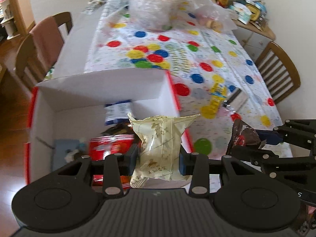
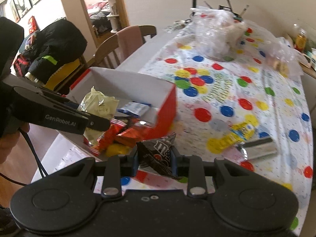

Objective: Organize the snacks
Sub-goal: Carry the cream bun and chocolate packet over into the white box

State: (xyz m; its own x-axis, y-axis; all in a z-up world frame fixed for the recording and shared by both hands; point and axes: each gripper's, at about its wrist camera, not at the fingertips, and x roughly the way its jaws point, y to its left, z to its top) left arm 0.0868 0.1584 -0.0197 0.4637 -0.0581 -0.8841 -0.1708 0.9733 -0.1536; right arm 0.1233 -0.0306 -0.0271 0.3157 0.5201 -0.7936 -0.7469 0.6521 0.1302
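A: What could go wrong from here?

B: The left gripper point(image 1: 160, 161) pinches a cream-coloured crinkled plastic snack packet with gold print point(image 1: 161, 146) only across its middle, so the puffy wrapper could slide out between the pads. It hangs above the near end of the open white cardboard box with red outer walls point(image 1: 98, 90), close to the right-hand wall. Let go too far right and it may catch the rim and tip onto the tabletop point(image 1: 217, 63).

A: And the other side?

B: The right gripper point(image 2: 155, 163) is pressed onto a dark brown glossy foil candy bag point(image 2: 156, 152), held over the tabletop just outside the box's red wall point(image 2: 167, 106). The two grippers are near each other, so they might bump if both head for the box together.

A: How do the snacks look?

B: The cream packet is pinched at the waist, its sealed ends flaring. Inside the box lie a red foil bag point(image 1: 110, 146) and a blue and white pouch point(image 1: 118, 112). A yellow wrapper point(image 2: 235, 136) and a silver foil packet point(image 2: 258, 148) wait on the dotted cloth.
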